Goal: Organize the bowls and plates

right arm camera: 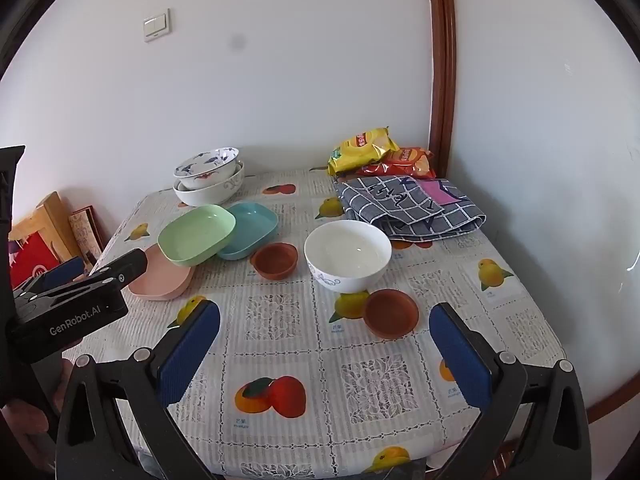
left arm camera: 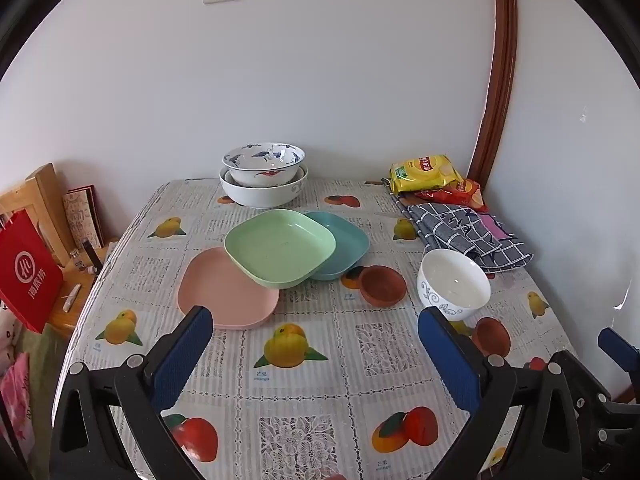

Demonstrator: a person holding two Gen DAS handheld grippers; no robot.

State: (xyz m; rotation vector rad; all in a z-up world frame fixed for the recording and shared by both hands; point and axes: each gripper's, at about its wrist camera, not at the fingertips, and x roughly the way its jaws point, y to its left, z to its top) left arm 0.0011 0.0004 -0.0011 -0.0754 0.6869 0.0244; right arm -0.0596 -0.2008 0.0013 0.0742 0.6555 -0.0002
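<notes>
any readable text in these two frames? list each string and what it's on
"GenRobot.AI": side of the left gripper body, right wrist view.
"mango": small caption under the mango print on the tablecloth; the Chinese above it is too small to read.
Red bag: white round logo and Chinese characters, too blurred to read.
Yellow chip bag and red chip bag: brand marks unreadable.
Grey checked cloth: dark characters, illegible.

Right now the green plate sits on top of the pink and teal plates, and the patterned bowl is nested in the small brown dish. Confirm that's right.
Not quite. The green plate does overlap the pink plate and teal plate, but the left wrist view shows the patterned bowl nested in the big white bowl, not a brown dish.
</notes>
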